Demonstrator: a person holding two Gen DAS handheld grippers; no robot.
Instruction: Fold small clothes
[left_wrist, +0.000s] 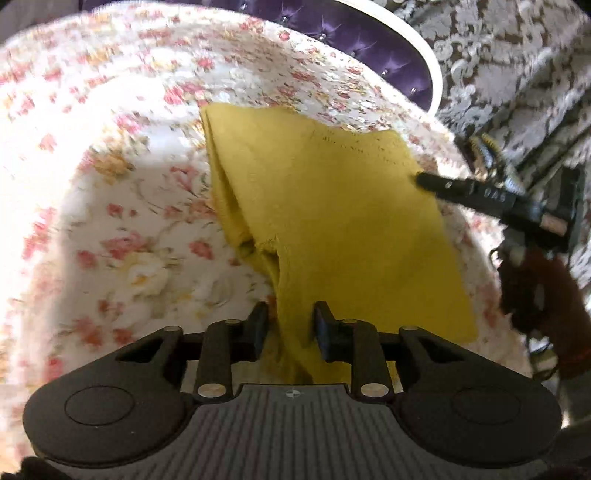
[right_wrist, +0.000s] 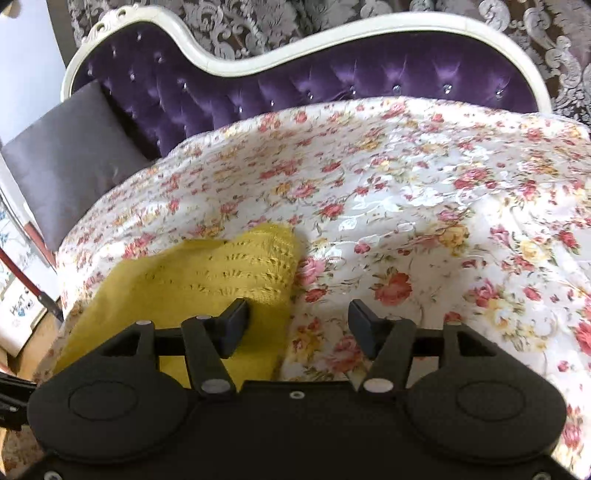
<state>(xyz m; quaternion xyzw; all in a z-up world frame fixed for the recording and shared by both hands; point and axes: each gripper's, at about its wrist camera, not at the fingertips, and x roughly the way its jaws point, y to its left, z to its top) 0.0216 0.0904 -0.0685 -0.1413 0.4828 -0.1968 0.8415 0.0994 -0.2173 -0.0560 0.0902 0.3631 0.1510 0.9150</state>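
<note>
Yellow knit lay mid-frame on the floral bedspread. My left gripper held a bunched fold of it between narrow jaws. My right gripper stood open, empty, knit under its left finger.

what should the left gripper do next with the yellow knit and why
Probably let go and draw back. The yellow knit already lies doubled over on the floral cover, yet a bunched fold of it runs up between the left gripper. The right gripper is open with nothing in it.
</note>
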